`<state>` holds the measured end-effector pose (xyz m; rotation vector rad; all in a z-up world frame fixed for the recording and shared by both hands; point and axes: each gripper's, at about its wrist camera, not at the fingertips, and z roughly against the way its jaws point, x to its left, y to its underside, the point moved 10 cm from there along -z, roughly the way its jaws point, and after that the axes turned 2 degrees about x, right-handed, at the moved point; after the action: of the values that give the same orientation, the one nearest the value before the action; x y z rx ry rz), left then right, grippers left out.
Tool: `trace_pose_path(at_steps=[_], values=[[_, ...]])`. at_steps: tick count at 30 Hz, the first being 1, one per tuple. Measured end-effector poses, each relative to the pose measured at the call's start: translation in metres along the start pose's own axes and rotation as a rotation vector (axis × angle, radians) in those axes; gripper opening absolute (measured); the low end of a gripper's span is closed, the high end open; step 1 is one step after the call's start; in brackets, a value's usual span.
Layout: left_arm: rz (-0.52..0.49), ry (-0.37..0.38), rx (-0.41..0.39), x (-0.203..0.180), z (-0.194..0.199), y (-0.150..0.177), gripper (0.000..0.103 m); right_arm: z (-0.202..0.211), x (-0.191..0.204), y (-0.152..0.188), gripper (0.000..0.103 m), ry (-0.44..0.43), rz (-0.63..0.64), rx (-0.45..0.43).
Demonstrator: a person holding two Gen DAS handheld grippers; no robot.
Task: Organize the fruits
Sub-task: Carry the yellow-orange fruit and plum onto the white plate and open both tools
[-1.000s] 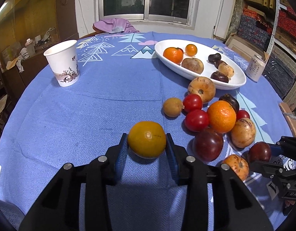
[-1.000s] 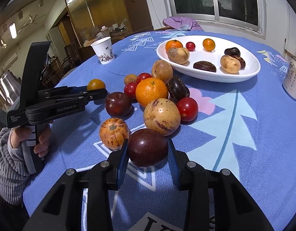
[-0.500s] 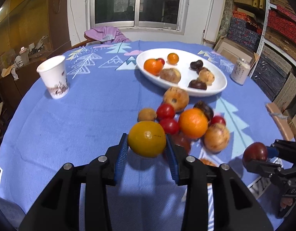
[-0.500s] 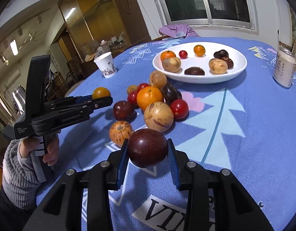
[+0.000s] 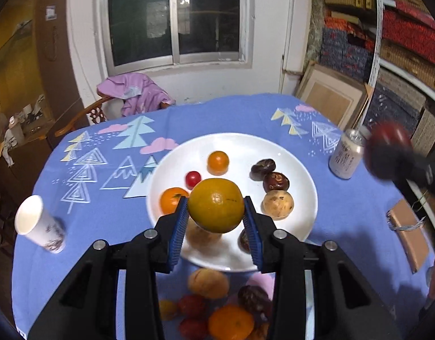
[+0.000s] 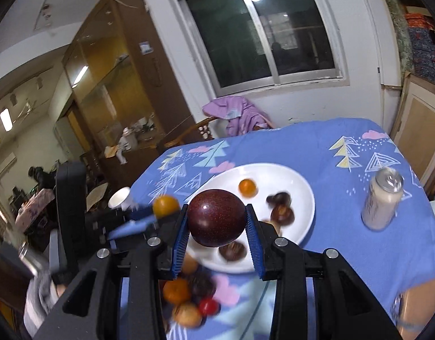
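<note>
My left gripper [image 5: 216,216] is shut on a yellow-orange citrus fruit [image 5: 216,205], held in the air over the near part of the white plate [image 5: 302,181]. The plate holds several fruits, among them a small orange [image 5: 218,163] and a cherry tomato [image 5: 193,178]. My right gripper [image 6: 216,228] is shut on a dark maroon round fruit [image 6: 216,221], raised above the plate [image 6: 299,201] at its near left side. In the left wrist view that maroon fruit [image 5: 387,148] shows blurred at the right. Loose fruits [image 5: 214,308] lie on the blue tablecloth below the plate.
A white paper cup [image 5: 37,228] stands at the table's left. A drink can [image 5: 347,154] stands right of the plate, and a brown booklet [image 5: 409,235] lies near the right edge. A chair with purple cloth [image 5: 138,96] is behind the table. A grey sleeve [image 6: 39,306] shows at the left.
Both grippers rose off the table with their fruits and moved forward over the plate. The loose fruit pile now lies below and behind the fingers.
</note>
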<state>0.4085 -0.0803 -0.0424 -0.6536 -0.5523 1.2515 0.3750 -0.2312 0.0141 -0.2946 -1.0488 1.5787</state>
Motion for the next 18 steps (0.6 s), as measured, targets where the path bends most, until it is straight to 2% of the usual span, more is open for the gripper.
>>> trace_pose_path(at_steps=[4,9,16,18], values=[[-0.021,0.008,0.084,-0.013,-0.051,0.008,0.038,-0.069,-0.032,-0.013,0.039,0.098,-0.029,0.078],[-0.023,0.008,0.156,-0.014,-0.093,0.012,0.038,-0.14,-0.064,-0.011,0.038,0.174,-0.072,0.185],[-0.016,0.027,0.179,-0.016,-0.112,0.01,0.038,-0.185,-0.077,0.002,0.038,0.243,-0.041,0.273],[-0.021,0.012,0.187,-0.014,-0.115,0.009,0.047,-0.191,-0.08,0.006,0.04,0.253,-0.032,0.283]])
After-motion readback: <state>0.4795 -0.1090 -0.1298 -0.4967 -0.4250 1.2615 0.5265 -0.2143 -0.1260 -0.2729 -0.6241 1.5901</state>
